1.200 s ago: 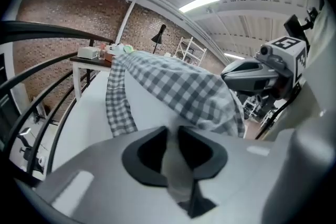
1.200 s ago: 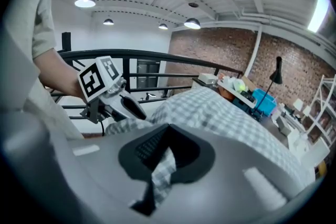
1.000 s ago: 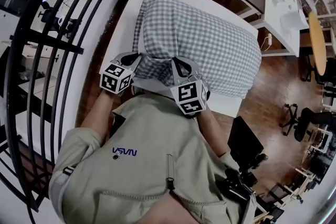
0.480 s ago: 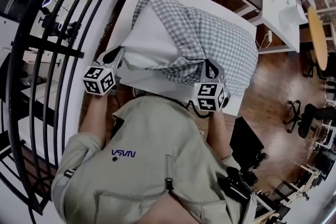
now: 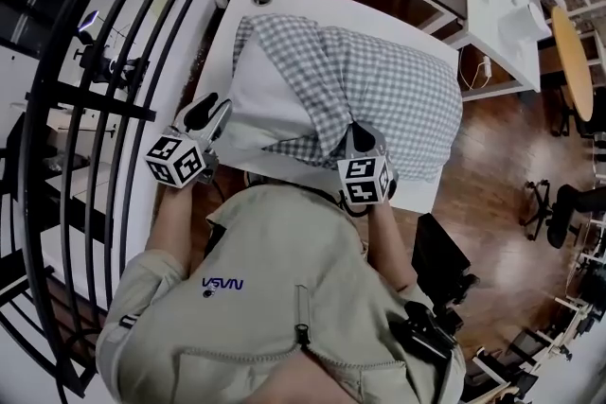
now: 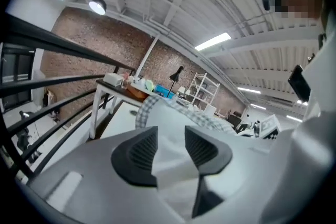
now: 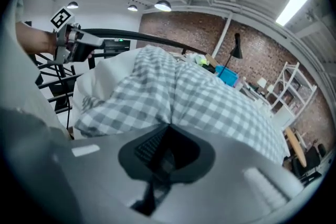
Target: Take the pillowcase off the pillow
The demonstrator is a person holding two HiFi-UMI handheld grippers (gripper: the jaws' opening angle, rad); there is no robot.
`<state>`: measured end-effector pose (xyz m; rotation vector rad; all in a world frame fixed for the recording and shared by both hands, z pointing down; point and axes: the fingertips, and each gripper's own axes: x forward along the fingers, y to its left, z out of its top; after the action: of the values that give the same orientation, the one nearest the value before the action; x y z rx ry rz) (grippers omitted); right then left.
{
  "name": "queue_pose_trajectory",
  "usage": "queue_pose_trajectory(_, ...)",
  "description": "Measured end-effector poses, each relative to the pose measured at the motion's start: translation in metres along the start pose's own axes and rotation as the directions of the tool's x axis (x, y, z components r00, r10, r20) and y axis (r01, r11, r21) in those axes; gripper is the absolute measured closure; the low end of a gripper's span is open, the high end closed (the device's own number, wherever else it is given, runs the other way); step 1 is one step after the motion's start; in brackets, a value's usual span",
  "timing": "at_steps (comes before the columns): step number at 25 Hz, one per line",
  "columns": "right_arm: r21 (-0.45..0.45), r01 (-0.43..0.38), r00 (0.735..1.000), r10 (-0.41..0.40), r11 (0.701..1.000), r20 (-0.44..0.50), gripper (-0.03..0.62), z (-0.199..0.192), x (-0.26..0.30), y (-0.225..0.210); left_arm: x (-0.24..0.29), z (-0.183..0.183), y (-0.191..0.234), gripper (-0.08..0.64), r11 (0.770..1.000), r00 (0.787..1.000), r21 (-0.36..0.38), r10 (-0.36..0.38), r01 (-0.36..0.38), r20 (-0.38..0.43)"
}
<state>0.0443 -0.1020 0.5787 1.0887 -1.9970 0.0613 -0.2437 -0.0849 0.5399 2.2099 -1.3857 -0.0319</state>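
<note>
A white pillow (image 5: 270, 104) lies on the white table (image 5: 312, 5), its near left end bared. The grey-and-white checked pillowcase (image 5: 398, 99) still covers the rest and is bunched back across the middle. My left gripper (image 5: 213, 114) is at the bare near-left corner. Its jaws are opening, and white pillow fabric (image 6: 173, 170) lies loose between the ribbed pads (image 6: 142, 152). My right gripper (image 5: 360, 142) is at the near edge of the checked cloth, shut on a fold of the pillowcase (image 7: 199, 97). In the right gripper view the right gripper (image 7: 167, 136) has the fold running into its closed jaws.
Black curved railing bars (image 5: 95, 109) run close along the table's left side. A second white desk (image 5: 502, 5) and a round wooden table (image 5: 573, 61) stand at the back right. Office chairs (image 5: 559, 213) stand on the wooden floor. The person's beige jacket (image 5: 284, 298) fills the near foreground.
The grippers drew apart and the checked case slid back off the near left end, baring the white pillow. The left jaws have since parted. The right gripper shifted slightly left.
</note>
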Motion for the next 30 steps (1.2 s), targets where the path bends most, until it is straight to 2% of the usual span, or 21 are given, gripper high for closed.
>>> queue_pose_trajectory(2, 0.003, 0.0, 1.0, 0.0, 1.0, 0.006, 0.586, 0.001, 0.0, 0.003, 0.021, 0.022, -0.002, 0.384, 0.998, 1.0, 0.055, -0.006, 0.005, 0.021)
queue_pose_trajectory(5, 0.002, -0.006, 1.0, 0.006, 1.0, 0.009, 0.586, 0.001, -0.001, 0.01, 0.067, 0.034, 0.001, 0.311, 0.995, 0.999, 0.095, -0.028, 0.03, -0.016)
queue_pose_trajectory(8, 0.004, -0.018, 1.0, 0.018, 1.0, 0.012, 0.586, -0.001, -0.003, 0.016, 0.111, 0.028, 0.013, 0.244, 0.998, 0.995, 0.047, -0.041, 0.046, -0.092)
queue_pose_trajectory(10, 0.006, -0.027, 1.0, 0.027, 1.0, 0.014, 0.586, -0.001, -0.005, 0.018, 0.128, 0.016, 0.017, 0.243, 0.997, 0.986, -0.018, -0.071, 0.069, -0.153)
queue_pose_trajectory(12, 0.01, -0.055, 0.998, 0.055, 0.998, 0.01, 0.586, -0.001, -0.008, 0.02, 0.129, 0.007, 0.009, 0.364, 0.995, 0.976, -0.03, -0.104, 0.1, -0.189)
queue_pose_trajectory(13, 0.023, -0.084, 0.996, 0.084, 0.996, 0.007, 0.586, 0.0, -0.01, 0.021, 0.126, 0.005, 0.003, 0.415, 0.994, 0.975, -0.009, -0.107, 0.107, -0.194)
queue_pose_trajectory(15, 0.083, -0.179, 0.984, 0.178, 0.98, 0.014, 0.581, 0.003, -0.015, 0.02, 0.119, 0.007, -0.008, 0.474, 0.994, 0.979, 0.054, -0.087, 0.099, -0.182)
queue_pose_trajectory(17, 0.169, -0.306, 0.952, 0.297, 0.937, 0.077, 0.554, 0.019, -0.029, 0.014, 0.111, 0.01, -0.019, 0.494, 0.99, 0.985, 0.116, -0.061, 0.08, -0.16)
queue_pose_trajectory(18, 0.203, -0.367, 0.928, 0.343, 0.908, 0.142, 0.519, 0.036, -0.04, 0.01, 0.107, 0.012, -0.024, 0.497, 0.987, 0.987, 0.145, -0.051, 0.073, -0.15)
queue_pose_trajectory(20, 0.224, -0.442, 0.882, 0.374, 0.869, 0.289, 0.497, 0.081, -0.06, -0.007, 0.1, 0.014, -0.033, 0.502, 0.978, 0.99, 0.2, -0.038, 0.064, -0.133)
queue_pose_trajectory(21, 0.211, -0.451, 0.864, 0.366, 0.867, 0.345, 0.497, 0.104, -0.066, -0.015, 0.097, 0.015, -0.037, 0.503, 0.972, 0.992, 0.225, -0.031, 0.059, -0.125)
queue_pose_trajectory(23, 0.16, -0.437, 0.848, 0.347, 0.885, 0.401, 0.497, 0.142, -0.064, -0.026, 0.09, 0.017, -0.044, 0.506, 0.964, 0.995, 0.262, -0.019, 0.045, -0.102)
queue_pose_trajectory(25, 0.101, -0.424, 0.846, 0.354, 0.9, 0.399, 0.497, 0.168, -0.046, -0.023, 0.084, 0.019, -0.049, 0.506, 0.962, 0.997, 0.27, -0.016, 0.036, -0.078)
queue_pose_trajectory(28, 0.067, -0.451, 0.84, 0.397, 0.89, 0.37, 0.447, 0.196, -0.01, -0.007, 0.075, 0.018, -0.055, 0.508, 0.966, 0.998, 0.258, -0.018, 0.031, -0.056)
queue_pose_trajectory(30, 0.066, -0.456, 0.846, 0.409, 0.888, 0.341, 0.412, 0.209, 0.013, 0.002, 0.071, 0.017, -0.059, 0.509, 0.965, 0.999, 0.26, -0.019, 0.031, -0.051)
